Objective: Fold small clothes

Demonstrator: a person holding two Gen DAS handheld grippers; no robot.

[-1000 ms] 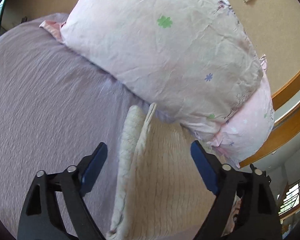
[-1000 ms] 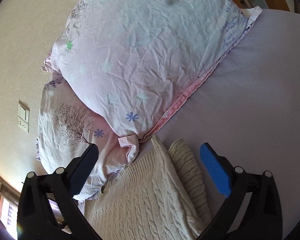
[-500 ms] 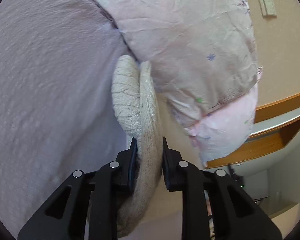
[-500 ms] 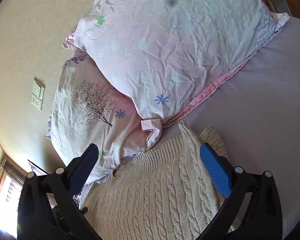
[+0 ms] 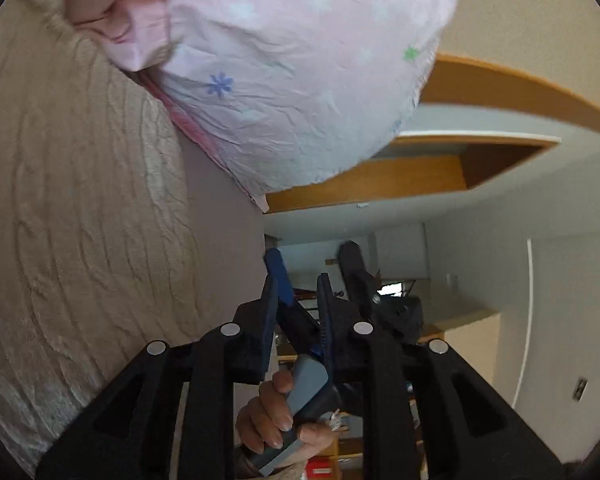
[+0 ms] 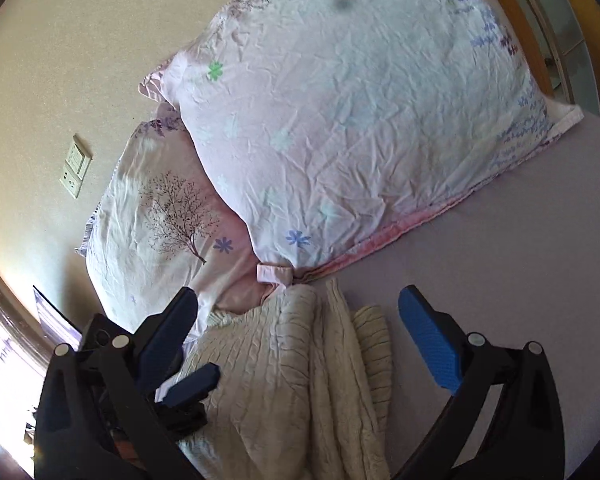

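Note:
A cream cable-knit sweater (image 6: 300, 368) lies folded on the lilac bed sheet (image 6: 520, 280), its edge against the pillows. In the left wrist view it (image 5: 80, 220) fills the left side. My left gripper (image 5: 298, 300) has its jaws nearly together with nothing between them, off the sweater's right edge; it also shows in the right wrist view (image 6: 192, 384) at the sweater's left side. My right gripper (image 6: 300, 320) is wide open above the sweater's far end, and shows beyond the left fingers in the left wrist view (image 5: 312, 264).
Two pink flowered pillows (image 6: 360, 120) (image 6: 168, 220) lean against the beige wall (image 6: 60, 60) at the head of the bed. A wall socket plate (image 6: 76, 170) is left of them. A wooden frame (image 5: 380, 184) runs behind the pillow.
My left gripper closed on the sweater's edge half a second ago, then swung right and let it go. The sweater now lies folded over. My right gripper stayed open, drifting slightly.

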